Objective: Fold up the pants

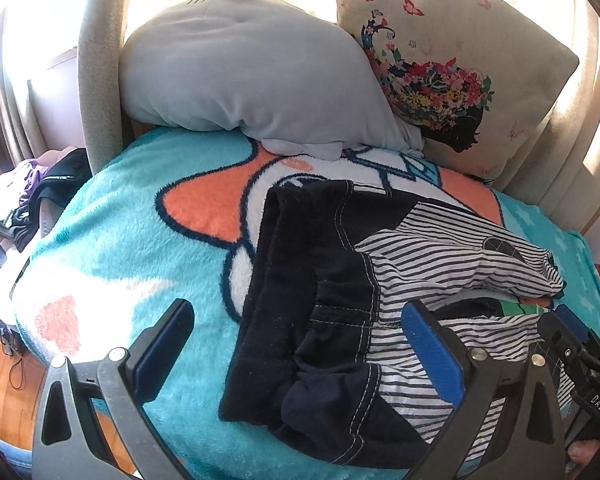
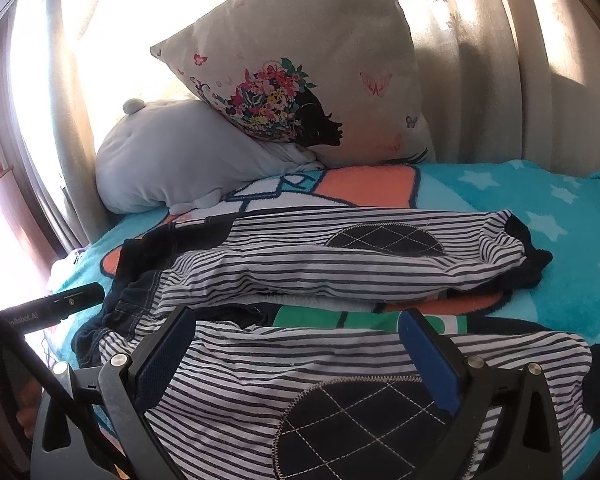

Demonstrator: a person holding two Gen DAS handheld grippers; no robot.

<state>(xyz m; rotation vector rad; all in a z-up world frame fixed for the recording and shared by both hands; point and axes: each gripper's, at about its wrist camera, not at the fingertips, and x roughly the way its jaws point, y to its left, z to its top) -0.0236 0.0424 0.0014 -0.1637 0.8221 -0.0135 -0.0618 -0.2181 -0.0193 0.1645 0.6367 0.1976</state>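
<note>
Lying flat on the teal blanket, the striped pants are spread open w/ both legs apart, not yet folded as far as I can judge. In the right wrist view the long axis runs roughly 9-to-3: dark waistband at 9 o'clock, dark cuffs at 3. Far leg sits toward 12, near leg right under the cam at 6, a strip of blanket between them.

Right gripper is over the near leg, jaws wide open, nothing in them; quilted knee patch is between the fingers at 6. Whether the pads touch cloth, can't tell.

Left gripper is at the waist end, also wide open and empty. In its view the waistband lies between the fingers, from center out toward 12 and 6, legs trailing off to 3. Its left finger is over bare blanket at 8; its right finger over striped cloth at 4.

So: left is nearer the waist, right nearer the mid-leg/knee. Probably the next move turns on pinching the near leg's edge at both spots and carrying it toward 12 onto the far leg, i.e. folding about the long axis.

Beyond the pants at 12: grey plush cushion and floral pillow against the curtain.
</note>
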